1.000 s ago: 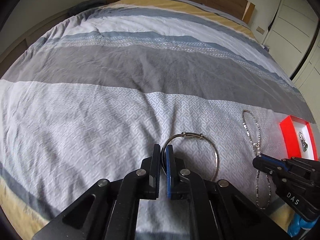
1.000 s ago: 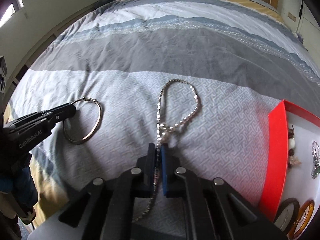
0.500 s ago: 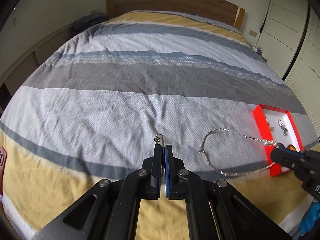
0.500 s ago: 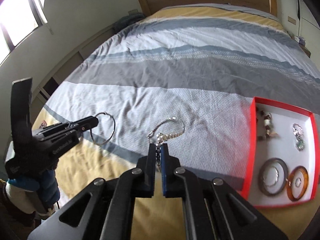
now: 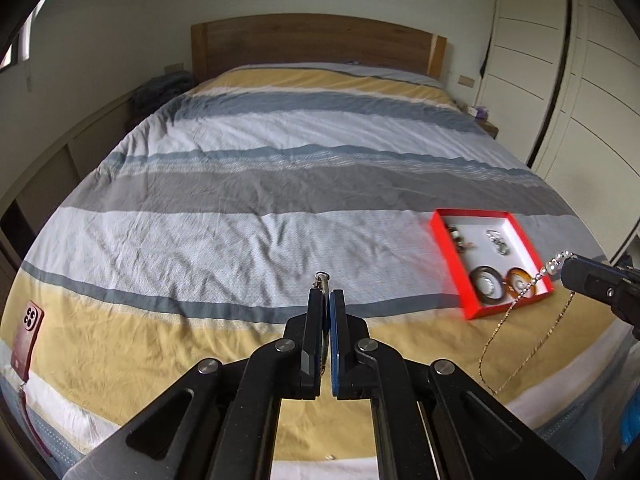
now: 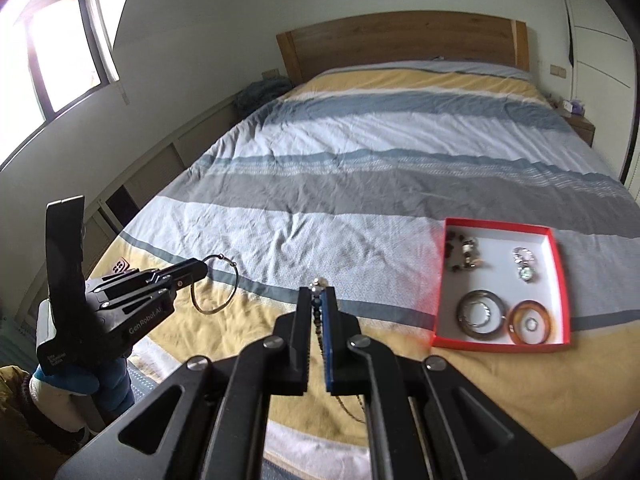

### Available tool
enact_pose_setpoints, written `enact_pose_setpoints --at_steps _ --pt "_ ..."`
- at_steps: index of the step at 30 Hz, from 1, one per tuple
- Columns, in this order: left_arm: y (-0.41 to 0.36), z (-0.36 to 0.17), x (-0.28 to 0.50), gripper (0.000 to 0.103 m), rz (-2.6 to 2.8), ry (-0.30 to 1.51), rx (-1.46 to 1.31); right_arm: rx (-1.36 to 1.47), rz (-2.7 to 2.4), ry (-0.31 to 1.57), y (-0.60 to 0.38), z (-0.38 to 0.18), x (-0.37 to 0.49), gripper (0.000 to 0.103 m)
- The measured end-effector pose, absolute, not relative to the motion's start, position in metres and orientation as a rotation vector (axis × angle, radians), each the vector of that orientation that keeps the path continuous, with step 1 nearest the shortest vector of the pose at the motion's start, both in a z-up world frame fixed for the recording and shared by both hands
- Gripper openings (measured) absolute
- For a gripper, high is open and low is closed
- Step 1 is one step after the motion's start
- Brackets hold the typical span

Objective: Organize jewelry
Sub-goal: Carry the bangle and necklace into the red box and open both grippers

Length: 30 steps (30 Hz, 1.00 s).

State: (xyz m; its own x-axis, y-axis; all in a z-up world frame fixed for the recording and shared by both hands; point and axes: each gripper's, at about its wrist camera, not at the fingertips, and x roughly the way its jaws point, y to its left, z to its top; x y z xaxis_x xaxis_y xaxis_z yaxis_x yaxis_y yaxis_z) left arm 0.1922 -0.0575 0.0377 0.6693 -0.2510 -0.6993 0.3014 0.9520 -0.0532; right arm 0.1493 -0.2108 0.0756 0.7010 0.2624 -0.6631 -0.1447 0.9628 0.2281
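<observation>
- the left gripper (image 5: 326, 300) sits at the lower centre of the left wrist view, jaws closed on the thin silver bangle (image 6: 218, 284), pinched at its rim so the hoop hangs free above the bed (image 5: 280, 184).
- the right gripper (image 6: 318, 300) is clamped on the beaded necklace (image 5: 520, 320); its pearl end pokes out above the tips and the fine chain dangles below, clear of the cover.
- the red tray (image 6: 562, 276) lies at the right of both views, on the near part of the bed, already holding a bead bracelet, a small charm and two bangles.
- both pieces look lifted so they can be carried across to the tray without dragging or tangling.
- a dark red phone (image 5: 26, 340) lies at the lower left edge.
</observation>
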Motion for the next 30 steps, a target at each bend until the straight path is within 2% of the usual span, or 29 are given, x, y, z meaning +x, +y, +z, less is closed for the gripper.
enact_pose_setpoints --at_steps 9,17,23,30 --pt "-0.123 0.064 0.168 0.003 -0.416 0.734 0.104 0.170 0.153 0.680 -0.262 0.108 0.110 0.004" --pt "-0.210 0.056 0.203 0.003 -0.524 0.762 0.131 0.183 0.066 0.657 -0.332 0.118 0.134 0.004" --pt "-0.279 0.027 0.244 0.003 -0.581 0.809 0.159 0.199 0.028 0.671 -0.377 0.098 0.179 0.004" --pt "-0.335 -0.027 0.291 0.003 -0.584 0.880 0.199 0.245 0.008 0.701 -0.418 0.047 0.231 0.004"
